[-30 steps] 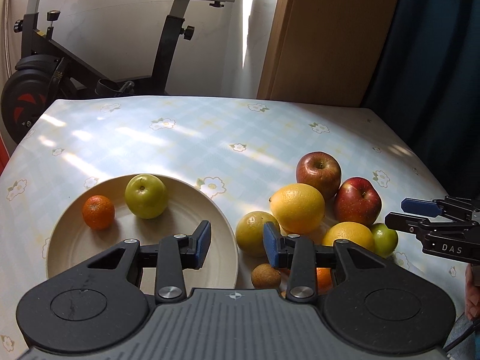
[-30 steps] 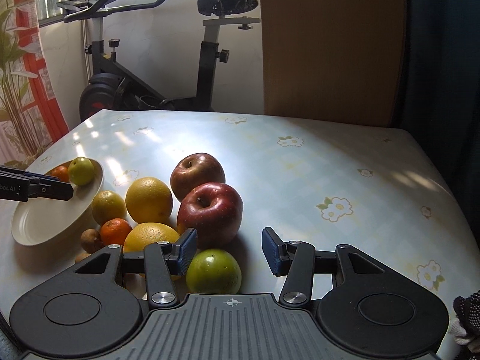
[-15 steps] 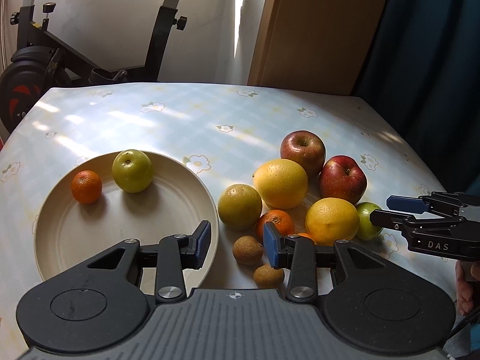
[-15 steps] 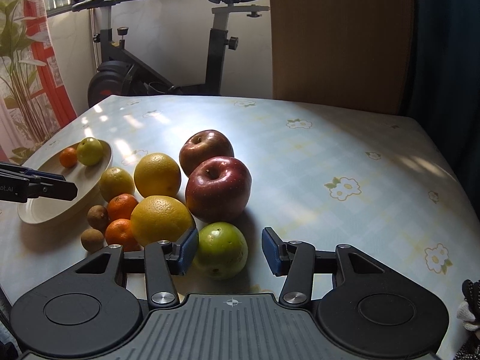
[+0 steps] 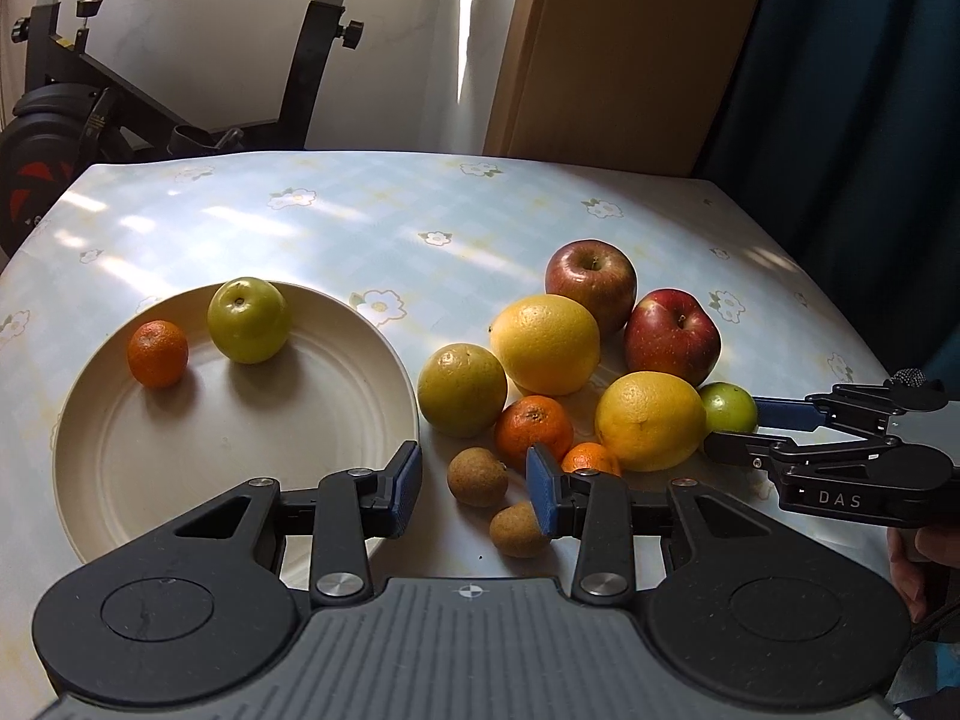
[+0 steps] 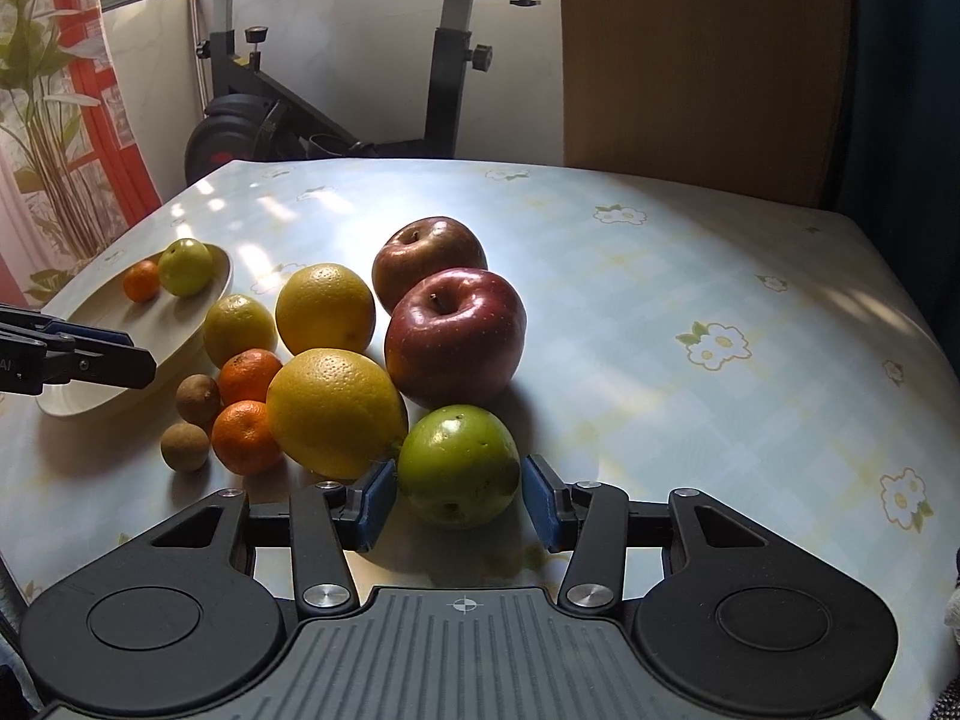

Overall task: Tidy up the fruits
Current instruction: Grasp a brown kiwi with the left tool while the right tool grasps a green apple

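Left wrist view: low, close over the plate (image 5: 90,420), facing across the tabletop (image 5: 360,228). Right wrist view: lower, nearer the fruit pile (image 6: 336,402). Shared: plate, pile, exercise bike (image 6: 444,60).

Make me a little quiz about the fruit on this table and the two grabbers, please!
1. True or false: the plate holds three fruits.
2. What sits between the fingers of the right gripper? A) a red apple B) the green apple C) a lemon
3. Fill in: the two red apples lie on the ____, not on the plate.

Key:
1. False: only a small orange and a green fruit are on it.
2. B. The jaws are open on either side of it, not yet closed.
3. table
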The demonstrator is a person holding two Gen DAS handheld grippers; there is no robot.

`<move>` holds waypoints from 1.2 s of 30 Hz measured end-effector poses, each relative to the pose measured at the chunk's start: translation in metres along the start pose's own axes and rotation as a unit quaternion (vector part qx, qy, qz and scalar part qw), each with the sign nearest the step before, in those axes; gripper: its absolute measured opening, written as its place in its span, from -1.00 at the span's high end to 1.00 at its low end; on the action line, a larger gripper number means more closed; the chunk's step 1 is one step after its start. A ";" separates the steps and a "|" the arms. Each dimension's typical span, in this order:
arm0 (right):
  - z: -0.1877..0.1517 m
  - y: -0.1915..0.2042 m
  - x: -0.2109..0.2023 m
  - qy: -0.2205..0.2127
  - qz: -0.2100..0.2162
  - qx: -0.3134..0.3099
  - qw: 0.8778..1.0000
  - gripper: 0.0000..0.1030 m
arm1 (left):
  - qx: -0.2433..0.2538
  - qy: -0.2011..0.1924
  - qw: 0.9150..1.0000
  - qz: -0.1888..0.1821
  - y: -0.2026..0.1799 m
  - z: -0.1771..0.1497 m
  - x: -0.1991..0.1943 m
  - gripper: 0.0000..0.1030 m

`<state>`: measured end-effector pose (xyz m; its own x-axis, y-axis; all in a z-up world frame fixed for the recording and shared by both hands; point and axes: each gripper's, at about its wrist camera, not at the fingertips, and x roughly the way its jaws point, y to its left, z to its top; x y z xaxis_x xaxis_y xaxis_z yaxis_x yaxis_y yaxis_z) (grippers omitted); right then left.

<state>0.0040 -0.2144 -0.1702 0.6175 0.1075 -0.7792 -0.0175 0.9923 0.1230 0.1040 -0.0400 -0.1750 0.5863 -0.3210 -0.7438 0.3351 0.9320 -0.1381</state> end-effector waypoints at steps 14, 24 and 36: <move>-0.001 0.000 0.000 0.002 -0.002 -0.004 1.000 0.19 | 0.017 0.025 0.999 -0.034 -0.009 -0.005 0.009 0.23; -0.002 -0.002 0.000 0.001 0.001 -0.001 1.000 0.19 | 0.024 0.068 0.996 -0.050 -0.014 -0.013 0.027 0.24; -0.002 -0.001 0.000 0.001 0.001 -0.001 1.000 0.19 | 0.003 0.085 0.996 -0.038 -0.001 -0.012 0.045 0.25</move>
<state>0.0026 -0.2155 -0.1714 0.6151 0.1095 -0.7808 -0.0202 0.9922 0.1232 0.1210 -0.0536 -0.2160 0.4252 -0.3568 -0.8318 0.3790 0.9047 -0.1944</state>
